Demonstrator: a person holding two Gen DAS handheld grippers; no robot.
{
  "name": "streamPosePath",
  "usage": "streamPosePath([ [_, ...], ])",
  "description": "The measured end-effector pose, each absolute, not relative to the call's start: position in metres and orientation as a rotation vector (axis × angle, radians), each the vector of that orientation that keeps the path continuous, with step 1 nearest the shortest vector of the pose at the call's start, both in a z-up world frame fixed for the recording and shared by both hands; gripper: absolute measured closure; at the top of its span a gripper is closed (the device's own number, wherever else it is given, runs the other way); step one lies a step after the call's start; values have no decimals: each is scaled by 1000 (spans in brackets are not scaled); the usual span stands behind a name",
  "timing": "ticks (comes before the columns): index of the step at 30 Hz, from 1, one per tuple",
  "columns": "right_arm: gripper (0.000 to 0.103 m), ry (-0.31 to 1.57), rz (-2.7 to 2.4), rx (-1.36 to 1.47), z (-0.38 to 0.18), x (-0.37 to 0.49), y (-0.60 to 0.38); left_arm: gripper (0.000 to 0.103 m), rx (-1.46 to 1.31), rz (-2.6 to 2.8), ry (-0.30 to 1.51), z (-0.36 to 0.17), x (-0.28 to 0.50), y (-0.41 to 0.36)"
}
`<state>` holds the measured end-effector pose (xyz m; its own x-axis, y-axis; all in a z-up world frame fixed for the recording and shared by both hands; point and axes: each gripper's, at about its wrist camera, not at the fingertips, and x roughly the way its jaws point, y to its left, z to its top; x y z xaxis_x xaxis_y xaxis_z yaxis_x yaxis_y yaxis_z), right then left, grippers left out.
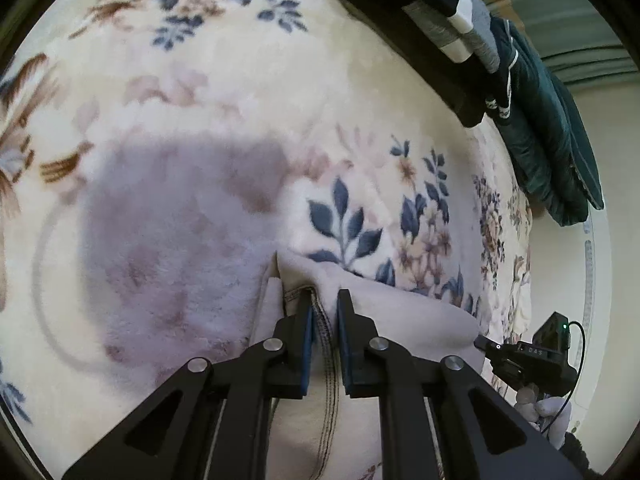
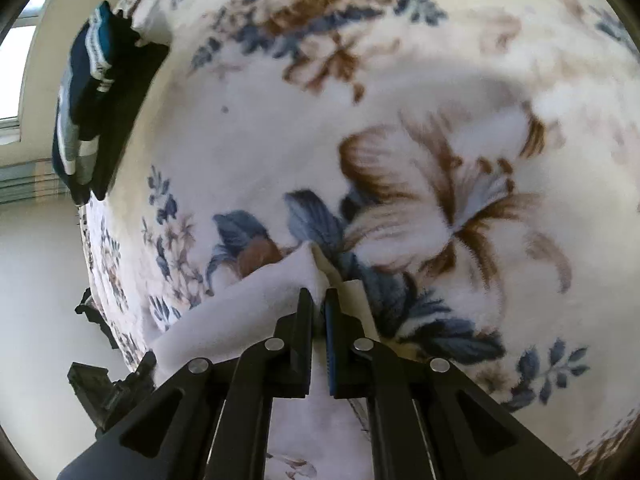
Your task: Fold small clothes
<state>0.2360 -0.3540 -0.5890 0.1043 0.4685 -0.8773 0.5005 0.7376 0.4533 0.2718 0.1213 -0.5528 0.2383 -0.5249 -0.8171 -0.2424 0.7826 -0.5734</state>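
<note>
One white garment (image 1: 400, 312); left gripper (image 1: 325, 300), right gripper (image 2: 314, 300): both jaws pinching it. One dark folded stack (image 1: 460, 20).

blanket (image 1: 240, 92): cream plush, blue leaf sprays, brown and pale pink blooms; garment (image 1: 408, 312) pale lavender-white, grey double stitching on hem; left gripper (image 1: 324, 308) and right gripper (image 2: 319, 300) black, blue pads inside fingers; folded stack (image 1: 452, 4): navy, grey, white stripes, teal trim, on black board (image 1: 384, 12); teal quilted item (image 1: 556, 148) beside it
</note>
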Motion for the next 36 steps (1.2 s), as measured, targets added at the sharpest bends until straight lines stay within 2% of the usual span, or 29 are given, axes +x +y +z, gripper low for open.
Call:
streamPosePath([
  [2,97,1545,20,812,-589,234,-352,86,-748,-237,1350,-550,271,127],
  [3,96,1552,43,817,-587,236,-352,80,-757,-241,1347,-547,269,130],
  [5,82,1557,79,817,-580,236,-357,53,-760,-235,1318,-537,262,140],
  [7,42,1536,117,810,-574,230,-364,37,-769,-249,1282,-532,252,150],
  [9,31,1559,185,795,-580,223,-367,35,-780,-273,1306,-541,244,153],
  [12,31,1638,246,798,-604,211,-366,35,-836,-319,1383,-570,235,151],
  [15,29,1683,315,825,-627,202,-359,35,-917,-364,1372,-583,233,148],
  [23,27,1641,402,973,-650,201,-347,35,-1005,-450,1341,-591,243,124],
  [24,29,1637,402,967,-649,201,-347,37,-994,-461,1326,-587,244,119],
  [25,41,1633,397,958,-648,201,-345,54,-955,-457,1307,-580,244,115],
  [26,53,1625,411,964,-647,201,-343,81,-921,-452,1303,-577,246,111],
  [27,77,1620,416,971,-645,200,-344,83,-896,-452,1299,-572,246,109],
  [30,83,1590,396,959,-635,201,-342,84,-868,-439,1287,-561,247,111],
  [36,85,1535,370,944,-588,211,-332,85,-829,-464,1284,-524,258,113],
])
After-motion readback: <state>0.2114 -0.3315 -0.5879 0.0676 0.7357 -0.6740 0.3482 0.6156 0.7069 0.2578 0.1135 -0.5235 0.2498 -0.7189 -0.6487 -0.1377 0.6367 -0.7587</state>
